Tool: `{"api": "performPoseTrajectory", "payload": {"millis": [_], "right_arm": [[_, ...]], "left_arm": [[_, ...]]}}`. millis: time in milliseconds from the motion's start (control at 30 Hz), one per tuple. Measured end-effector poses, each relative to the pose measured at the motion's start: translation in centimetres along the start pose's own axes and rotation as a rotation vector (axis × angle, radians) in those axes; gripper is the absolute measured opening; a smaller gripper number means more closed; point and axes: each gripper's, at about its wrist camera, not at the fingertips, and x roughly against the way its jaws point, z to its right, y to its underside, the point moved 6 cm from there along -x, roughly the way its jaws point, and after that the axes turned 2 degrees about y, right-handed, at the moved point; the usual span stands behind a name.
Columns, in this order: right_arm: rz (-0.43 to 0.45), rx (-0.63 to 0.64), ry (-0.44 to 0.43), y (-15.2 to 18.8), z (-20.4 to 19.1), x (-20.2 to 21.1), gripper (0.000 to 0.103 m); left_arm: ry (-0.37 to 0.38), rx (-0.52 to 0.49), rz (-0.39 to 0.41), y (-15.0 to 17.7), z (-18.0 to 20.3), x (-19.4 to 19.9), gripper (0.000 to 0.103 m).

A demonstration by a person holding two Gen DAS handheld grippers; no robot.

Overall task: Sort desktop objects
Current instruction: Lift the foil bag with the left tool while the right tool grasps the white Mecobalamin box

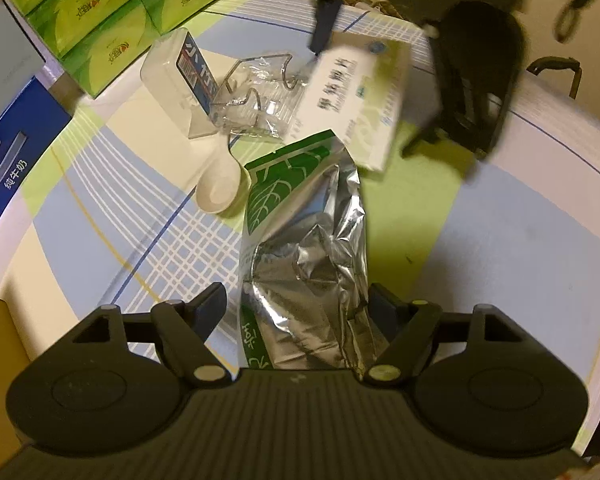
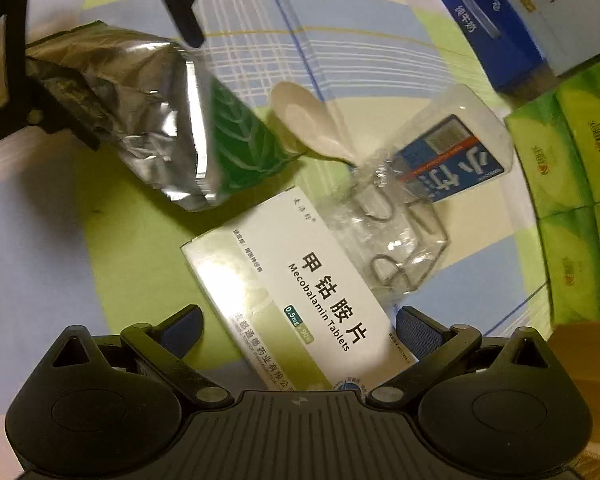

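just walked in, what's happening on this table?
A person is sorting desk clutter with two handheld grippers. The left gripper has a silver-and-green foil pouch between its jaws; the right gripper has a Mecobalamin tablet box between its own. Neither pair of jaws looks fully clamped. Between them on the checked tablecloth lie a white spoon and a clear plastic packet. Green tissue packs sit at the edge.

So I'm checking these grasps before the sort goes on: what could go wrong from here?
1. The crumpled silver-and-green foil pouch sits loosely in the left gripper; it may slip.
2. The white-and-green tablet box between the right gripper's fingers lies against the clear plastic packet, which could get dragged along.
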Motion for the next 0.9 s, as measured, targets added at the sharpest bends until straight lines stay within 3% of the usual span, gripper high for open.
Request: {"api": "performPoseTrajectory", "payload": {"millis": [67, 167, 233, 367, 467, 567, 700, 900], "right_arm": [[0.003, -0.026, -0.013, 0.1, -0.7, 1.0, 0.089], [-0.002, -0.121, -0.093, 0.4, -1.7, 2.1, 0.069], [0.006, -0.170, -0.085, 0.6, -2.6, 2.8, 0.058], [0.002, -0.330, -0.112, 0.6, -3.8, 4.2, 0.045], [0.002, -0.408, -0.143, 0.6, -5.1, 5.3, 0.045], [0.037, -0.404, -0.135, 0.6, -6.1, 6.3, 0.046], [0.101, -0.360, -0.042, 1.2, -5.3, 7.7, 0.081], [0.084, -0.195, -0.012, 0.5, -4.5, 5.8, 0.087]], "left_arm": [[0.003, 0.010, -0.005, 0.1, 0.1, -0.1, 0.074], [-0.007, 0.016, -0.041, 0.4, 0.4, -0.4, 0.067], [-0.030, 0.007, -0.051, 0.7, 0.8, -0.4, 0.065], [-0.035, 0.012, -0.059, 1.5, 1.7, 0.3, 0.057], [-0.040, 0.022, -0.065, 2.8, 3.2, 1.2, 0.057], [-0.039, 0.012, -0.068, 4.3, 5.0, 2.2, 0.057], [-0.037, 0.020, -0.063, 5.7, 5.9, 3.1, 0.058], [-0.051, 0.096, -0.043, 5.2, 4.2, 2.6, 0.071]]}}
